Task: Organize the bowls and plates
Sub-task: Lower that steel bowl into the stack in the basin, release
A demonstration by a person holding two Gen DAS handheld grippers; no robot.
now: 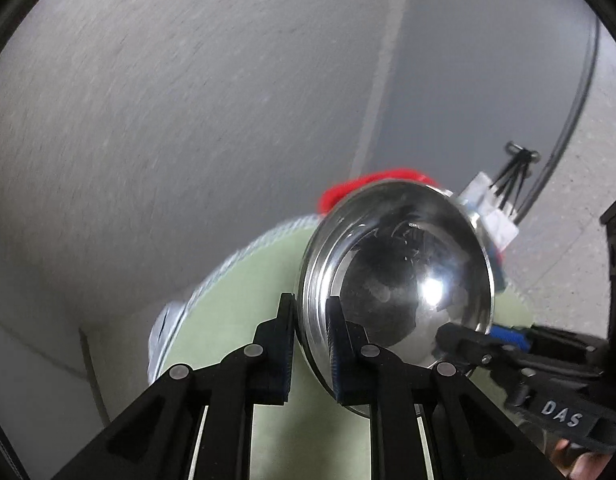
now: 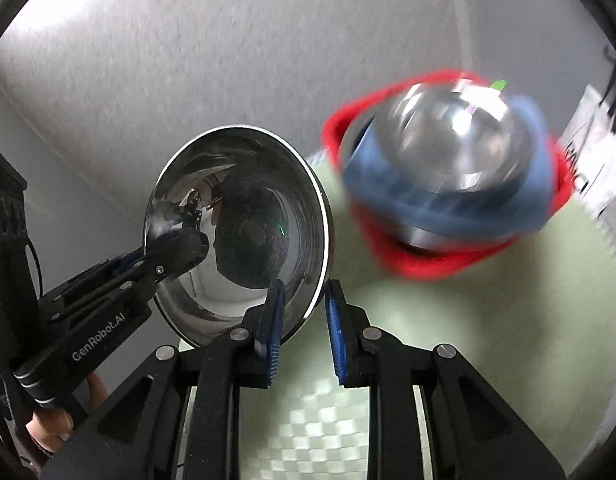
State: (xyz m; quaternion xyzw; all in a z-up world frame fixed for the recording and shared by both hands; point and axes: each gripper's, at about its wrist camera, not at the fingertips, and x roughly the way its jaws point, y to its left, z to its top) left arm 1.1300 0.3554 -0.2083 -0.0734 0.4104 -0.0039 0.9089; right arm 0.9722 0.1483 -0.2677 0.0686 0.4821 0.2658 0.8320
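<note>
A shiny steel bowl [image 1: 399, 280] is held tilted on edge above the pale green table [image 1: 244, 304]. My left gripper [image 1: 311, 340] is shut on its rim. My right gripper [image 2: 304, 320] is also shut on the rim of the same steel bowl [image 2: 244, 232], from the other side; it shows in the left wrist view [image 1: 463, 340] too. In the right wrist view a blurred stack stands on the table: a second steel bowl [image 2: 447, 148] in a blue bowl [image 2: 487, 208], on a red plate [image 2: 427, 260].
The round green table [image 2: 487, 340] has a checkered mat [image 2: 319, 432] near its front. Grey floor and wall lie beyond. White connectors with black cables [image 1: 495, 204] sit at the table's far right edge.
</note>
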